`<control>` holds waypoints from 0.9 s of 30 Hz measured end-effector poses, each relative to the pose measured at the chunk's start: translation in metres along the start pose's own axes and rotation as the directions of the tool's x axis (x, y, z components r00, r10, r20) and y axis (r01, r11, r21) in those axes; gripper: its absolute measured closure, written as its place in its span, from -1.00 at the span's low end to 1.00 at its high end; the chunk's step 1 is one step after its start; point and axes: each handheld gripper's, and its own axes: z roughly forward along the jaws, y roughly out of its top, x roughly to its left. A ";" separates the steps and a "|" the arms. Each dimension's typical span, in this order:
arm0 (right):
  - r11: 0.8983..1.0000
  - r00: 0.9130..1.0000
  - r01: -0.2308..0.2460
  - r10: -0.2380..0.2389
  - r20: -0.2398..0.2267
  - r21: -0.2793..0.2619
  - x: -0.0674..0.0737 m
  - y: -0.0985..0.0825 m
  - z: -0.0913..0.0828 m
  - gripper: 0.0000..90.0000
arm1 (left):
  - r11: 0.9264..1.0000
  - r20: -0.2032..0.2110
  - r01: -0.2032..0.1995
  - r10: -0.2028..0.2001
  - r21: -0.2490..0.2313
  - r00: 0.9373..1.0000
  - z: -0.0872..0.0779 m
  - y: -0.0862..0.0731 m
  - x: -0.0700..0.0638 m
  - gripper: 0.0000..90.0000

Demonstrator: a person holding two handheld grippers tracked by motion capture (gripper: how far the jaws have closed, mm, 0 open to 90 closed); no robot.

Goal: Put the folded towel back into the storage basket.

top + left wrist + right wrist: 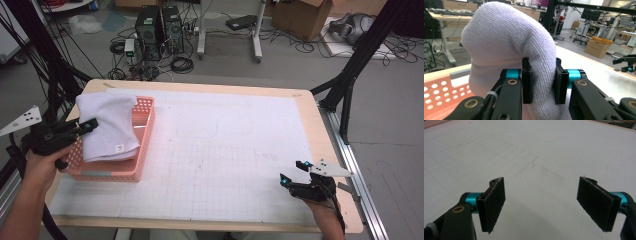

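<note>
One white towel (107, 125) takes up most of the pink plastic basket (145, 137) at the left end of the worktop (310, 120). The towel is terry cloth — a fine looped pile, soft and bulging, folded into a thick rounded hump in the left gripper view (506, 42). A small square label sits near its lower edge in the high view. The basket is rectangular, its walls pierced with rows of small round holes (439, 95), and the towel drapes over its left rim, hiding much of the inside.

The left gripper (85, 127) comes in from the left edge of the worktop and is clamped on the towel: its two black padded jaws pinch a fold of cloth between them, the pile bunched and squeezed in the narrow gap (542, 83). The fold's lower end runs out of the bottom of that view.

The right gripper (292, 172) sits near the front right corner of the worktop, well apart from the basket. Its jaws stand wide apart with nothing between them (541, 205) — just the white gridded sheet (529, 157) that covers the worktop, faintly smudged and marked with thin pencil-like lines. Its flat pads look rough and felt-like, frayed at the edges.
</note>
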 end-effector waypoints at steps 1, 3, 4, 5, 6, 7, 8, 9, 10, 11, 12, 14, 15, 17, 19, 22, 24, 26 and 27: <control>1.000 1.000 0.001 -0.001 -0.001 0.000 0.000 0.000 0.000 -0.52 | 1.000 -0.003 0.004 -0.004 0.000 1.000 0.001 -0.001 0.001 0.64; 1.000 1.000 0.004 -0.004 0.000 0.004 0.000 0.000 0.000 -0.52 | 1.000 -0.002 0.009 -0.009 0.007 1.000 0.002 -0.004 0.002 0.64; 1.000 1.000 0.005 -0.005 0.002 0.005 0.000 0.000 0.001 -0.52 | 1.000 -0.003 0.014 -0.014 0.007 1.000 0.002 -0.005 0.002 0.64; 1.000 1.000 0.005 -0.005 0.003 0.004 0.000 -0.001 0.001 -0.52 | 1.000 -0.002 0.015 -0.015 0.009 1.000 0.003 -0.006 0.002 0.64; 1.000 1.000 0.006 -0.006 0.004 0.005 0.000 -0.001 0.000 -0.52 | 1.000 0.000 0.016 -0.016 0.011 1.000 0.003 -0.007 0.003 0.64; 1.000 1.000 0.006 -0.006 0.004 0.004 0.000 -0.001 0.000 -0.52 | 1.000 0.000 0.020 -0.020 0.012 1.000 0.004 -0.008 0.003 0.64; 1.000 1.000 0.005 -0.005 0.005 0.004 0.000 -0.001 0.000 -0.52 | 1.000 0.000 0.024 -0.024 0.017 1.000 0.005 -0.009 0.003 0.64; 1.000 1.000 0.008 -0.008 0.004 0.004 0.000 -0.001 0.000 -0.52 | 0.999 -0.002 0.030 -0.030 0.022 1.000 0.007 -0.010 0.004 0.64; 1.000 1.000 0.007 -0.007 0.003 0.004 0.000 -0.001 0.000 -0.52 | 0.999 -0.002 0.034 -0.034 0.027 0.999 0.009 -0.011 0.004 0.64; 1.000 1.000 0.006 -0.006 0.002 0.006 0.000 -0.001 0.001 -0.52 | 0.999 -0.001 0.037 -0.037 0.034 0.999 0.011 -0.013 0.004 0.64; 1.000 1.000 0.007 -0.007 0.002 0.008 0.000 -0.001 0.001 -0.52 | 0.998 -0.001 0.039 -0.039 0.039 0.999 0.014 -0.014 0.004 0.64; 1.000 1.000 0.008 -0.008 0.003 0.009 0.000 -0.001 0.001 -0.52 | 0.998 0.002 0.041 -0.041 0.046 0.999 0.019 -0.016 0.004 0.64; 1.000 1.000 0.008 -0.008 0.003 0.010 0.000 -0.001 0.001 -0.52 | 0.998 0.003 0.042 -0.042 0.049 0.999 0.021 -0.017 0.004 0.64; 1.000 1.000 0.008 -0.008 0.003 0.009 0.000 -0.001 0.001 -0.52 | 0.998 0.004 0.047 -0.048 0.052 0.999 0.025 -0.018 0.004 0.64; 1.000 1.000 0.003 -0.004 0.004 0.010 -0.001 -0.001 0.000 -0.52 | 0.997 0.001 0.050 -0.051 0.059 0.999 0.029 -0.019 0.005 0.64; 1.000 1.000 0.004 -0.004 0.006 0.012 -0.001 -0.002 0.000 -0.52 | 0.996 -0.002 0.050 -0.050 0.076 0.999 0.034 -0.020 0.006 0.64; 1.000 1.000 0.002 -0.002 0.007 0.013 -0.002 -0.003 0.000 -0.52 | 0.995 -0.003 0.054 -0.054 0.085 0.999 0.037 -0.021 0.007 0.64; 1.000 1.000 0.006 -0.006 0.008 0.011 -0.002 -0.003 0.000 -0.52 | 0.994 -0.005 0.059 -0.059 0.090 0.998 0.040 -0.022 0.008 0.63; 1.000 1.000 0.004 -0.004 0.008 0.013 -0.002 -0.003 0.000 -0.52 | 0.993 -0.008 0.065 -0.064 0.094 0.998 0.042 -0.023 0.009 0.63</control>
